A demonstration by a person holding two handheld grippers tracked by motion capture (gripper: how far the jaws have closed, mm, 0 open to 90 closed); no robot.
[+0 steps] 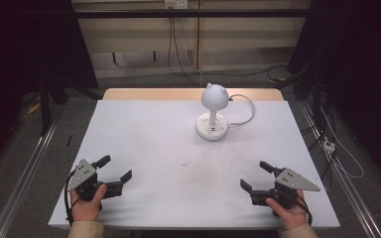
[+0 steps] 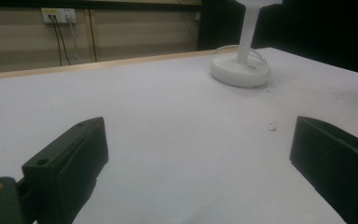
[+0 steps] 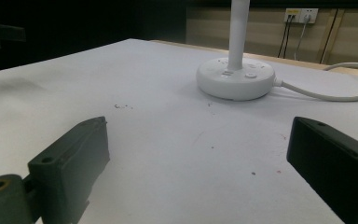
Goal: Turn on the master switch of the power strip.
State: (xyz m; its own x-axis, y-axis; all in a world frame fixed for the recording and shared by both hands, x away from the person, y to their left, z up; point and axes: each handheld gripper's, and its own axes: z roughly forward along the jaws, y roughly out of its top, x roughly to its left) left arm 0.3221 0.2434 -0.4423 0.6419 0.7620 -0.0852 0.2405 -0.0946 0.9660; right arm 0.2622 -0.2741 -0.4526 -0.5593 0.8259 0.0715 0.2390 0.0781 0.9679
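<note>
A white bench (image 1: 144, 148) carries a small white desk lamp (image 1: 213, 113) toward its far side, right of centre in the high view: a rounded head (image 1: 214, 95) on a slim stem (image 3: 238, 32) that rises from a round base (image 3: 235, 78) bearing buttons on its top face. A white cord (image 1: 245, 111) leaves the base and loops across the bench toward the far edge (its onward run cannot be followed). The left claw (image 1: 116, 167) rests near the front left corner, held by the person's left hand (image 1: 85, 204); its jaws stand wide apart with nothing but bare bench surface between them, as the left gripper view confirms. The right claw (image 1: 256, 174) rests near the front right corner in the right hand (image 1: 288, 212), jaws likewise spread and empty. Both claws point inward and forward toward the lamp and lie well apart from it and from each other. A few dark specks (image 3: 122, 106) mark the bench surface between the claws and the lamp base. Wall sockets (image 3: 301, 15) with plugged cables sit on the wall beyond the bench.
</note>
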